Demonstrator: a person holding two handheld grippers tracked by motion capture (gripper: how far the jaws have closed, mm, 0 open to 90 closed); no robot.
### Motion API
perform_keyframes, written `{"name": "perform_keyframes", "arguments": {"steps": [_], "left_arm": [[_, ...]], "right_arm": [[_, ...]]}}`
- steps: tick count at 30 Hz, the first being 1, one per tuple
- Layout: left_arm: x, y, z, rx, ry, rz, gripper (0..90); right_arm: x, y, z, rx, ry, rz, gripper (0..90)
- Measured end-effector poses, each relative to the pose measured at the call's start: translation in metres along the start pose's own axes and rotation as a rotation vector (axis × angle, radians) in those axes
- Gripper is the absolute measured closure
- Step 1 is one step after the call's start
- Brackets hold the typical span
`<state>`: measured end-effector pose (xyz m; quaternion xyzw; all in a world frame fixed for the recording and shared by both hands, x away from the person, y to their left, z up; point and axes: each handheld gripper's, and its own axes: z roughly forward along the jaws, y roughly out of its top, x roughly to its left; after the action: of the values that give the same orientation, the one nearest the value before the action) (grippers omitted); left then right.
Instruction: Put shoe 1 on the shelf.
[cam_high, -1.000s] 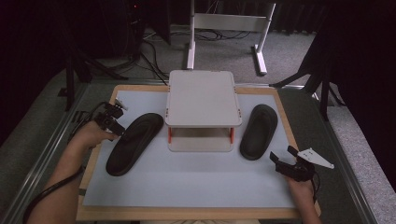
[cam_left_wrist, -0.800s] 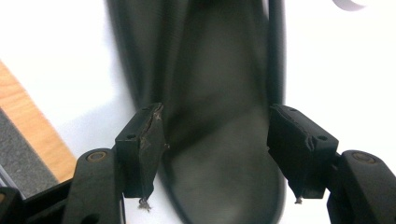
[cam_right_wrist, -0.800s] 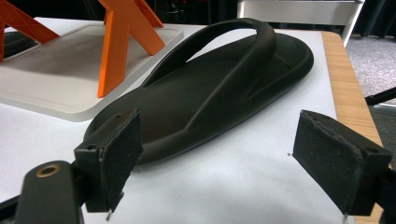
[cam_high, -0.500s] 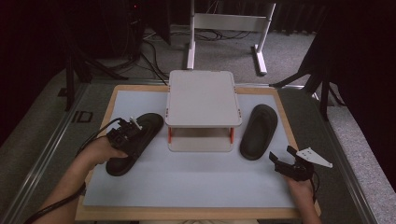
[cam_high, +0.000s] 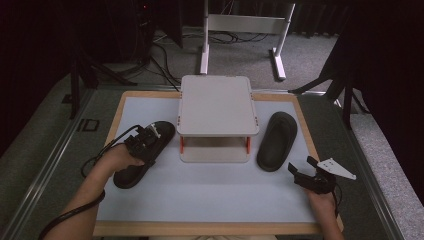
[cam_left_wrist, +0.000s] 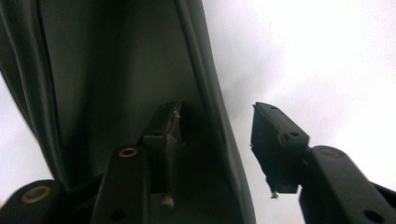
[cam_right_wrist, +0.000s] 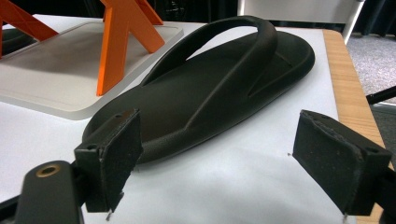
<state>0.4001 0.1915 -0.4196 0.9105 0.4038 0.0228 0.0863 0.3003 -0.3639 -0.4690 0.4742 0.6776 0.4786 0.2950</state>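
The left sandal (cam_high: 142, 157) lies left of the white stand (cam_high: 216, 107). The left gripper (cam_high: 150, 140) straddles its edge, jaws just closing, pads not yet pressing. Beyond the stand lies the right sandal (cam_high: 276, 140); the right gripper (cam_high: 299, 170) gapes nearby, empty.

My counter (cam_high: 210, 200), white with a wooden rim, carries a small raised stand (cam_high: 216, 105) between two black sandals: left sandal (cam_high: 131, 172), right sandal (cam_high: 277, 140).

Grey carpeted floor (cam_high: 320, 60), white metal frame stand (cam_high: 245, 25) behind the surface (cam_high: 210, 200), black cables (cam_high: 165, 52) trailing, dark curtained surroundings, dim overhead light
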Motion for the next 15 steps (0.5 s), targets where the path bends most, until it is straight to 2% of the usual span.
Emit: {"name": "perform_keyframes", "arguments": {"steps": [3, 7, 8, 9, 12, 15], "left_arm": [[0.004, 0.001, 0.0, 0.006, -0.002, -0.004, 65.3], [0.005, 0.001, 0.0, 0.001, -0.019, -0.003, 69.3], [0.004, 0.001, -0.002, -0.007, -0.038, -0.008, 74.4], [0.004, 0.002, -0.001, -0.005, -0.031, -0.02, 79.8], [0.007, 0.002, -0.002, -0.01, -0.035, -0.052, 82.7], [0.013, 0.001, -0.006, -0.022, -0.033, -0.066, 84.6]], "right_arm": [[0.0, 0.0, 0.0, -0.002, 0.0, 0.004, 15.2], [0.0, 0.0, 0.0, -0.001, -0.001, 0.002, 15.2], [0.0, 0.0, 0.0, -0.001, 0.0, 0.003, 15.2], [0.0, 0.0, 0.0, -0.001, 0.0, 0.003, 15.2], [0.0, 0.0, 0.0, -0.003, 0.0, 0.005, 15.2], [-0.001, 0.0, 0.0, -0.005, 0.001, 0.01, 15.2]]}}
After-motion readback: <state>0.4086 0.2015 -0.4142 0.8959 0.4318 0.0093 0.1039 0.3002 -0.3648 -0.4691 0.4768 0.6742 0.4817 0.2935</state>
